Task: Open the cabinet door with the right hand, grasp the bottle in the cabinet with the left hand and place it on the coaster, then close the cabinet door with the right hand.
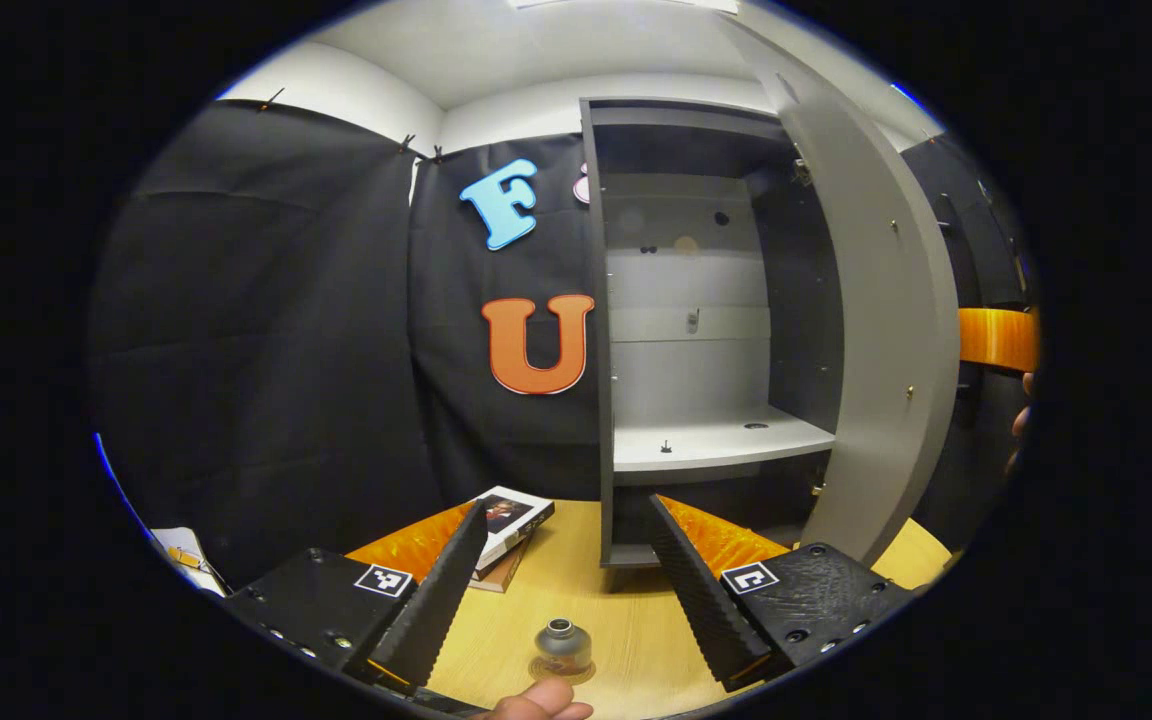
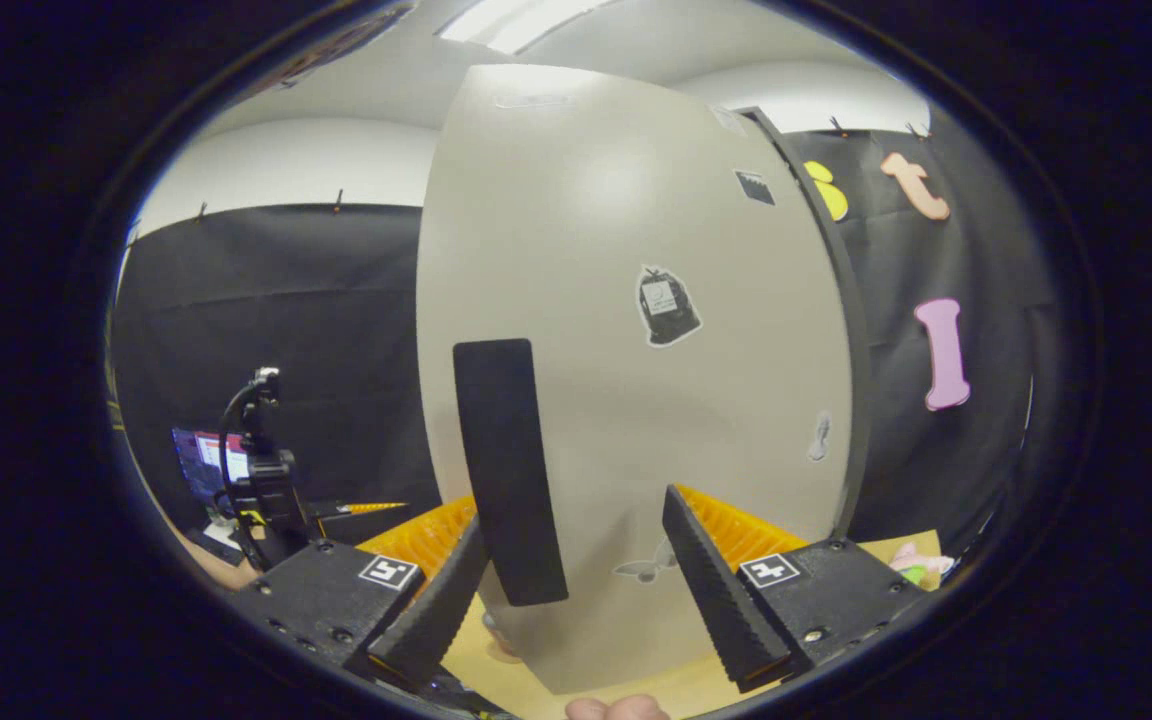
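Wood table (image 1: 626, 600) carries bottle (image 1: 563, 645), on coaster (image 1: 561, 670), before the open cabinet (image 1: 706, 330). Left claw (image 1: 561, 590) hovers above the bottle, fingers apart. Right claw (image 2: 576, 590), fingers apart, faces cabinet door (image 2: 626, 370) beside its black handle (image 2: 508, 470).

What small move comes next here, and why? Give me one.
Probably swing the cabinet door shut with the right gripper. The bottle already stands on the coaster on the table, between the open left gripper's fingers, and the cabinet shelf is bare. The right gripper is open by the door's black handle.
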Available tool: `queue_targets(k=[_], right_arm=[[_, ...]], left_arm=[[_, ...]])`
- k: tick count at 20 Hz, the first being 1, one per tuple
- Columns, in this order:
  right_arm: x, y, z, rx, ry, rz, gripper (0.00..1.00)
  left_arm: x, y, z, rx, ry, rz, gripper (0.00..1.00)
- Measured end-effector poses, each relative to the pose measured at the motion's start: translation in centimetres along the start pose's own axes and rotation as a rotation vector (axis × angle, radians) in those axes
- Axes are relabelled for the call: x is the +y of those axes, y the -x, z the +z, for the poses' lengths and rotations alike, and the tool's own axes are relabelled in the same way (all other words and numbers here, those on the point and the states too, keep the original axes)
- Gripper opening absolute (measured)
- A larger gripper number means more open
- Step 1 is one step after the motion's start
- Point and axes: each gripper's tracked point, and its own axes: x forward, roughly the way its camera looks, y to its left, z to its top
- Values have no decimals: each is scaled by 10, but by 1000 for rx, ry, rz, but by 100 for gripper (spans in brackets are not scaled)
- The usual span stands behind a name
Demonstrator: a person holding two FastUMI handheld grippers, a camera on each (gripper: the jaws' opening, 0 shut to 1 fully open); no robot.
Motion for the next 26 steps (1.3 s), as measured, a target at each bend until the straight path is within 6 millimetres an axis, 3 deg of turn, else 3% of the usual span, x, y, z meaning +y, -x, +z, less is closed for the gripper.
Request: queue_targets(k=[10, 17, 26], right_arm=[[12, -62, 0, 9, 62, 31, 100], [15, -83, -2, -1, 90, -24, 100], [16, -103, -3, 19, 94, -17, 100]], left_arm=[[54, 13, -11, 18, 26, 130, 96], [103, 37, -29, 50, 90, 255, 96], [141, 75, -36, 54, 100, 369, 94]])
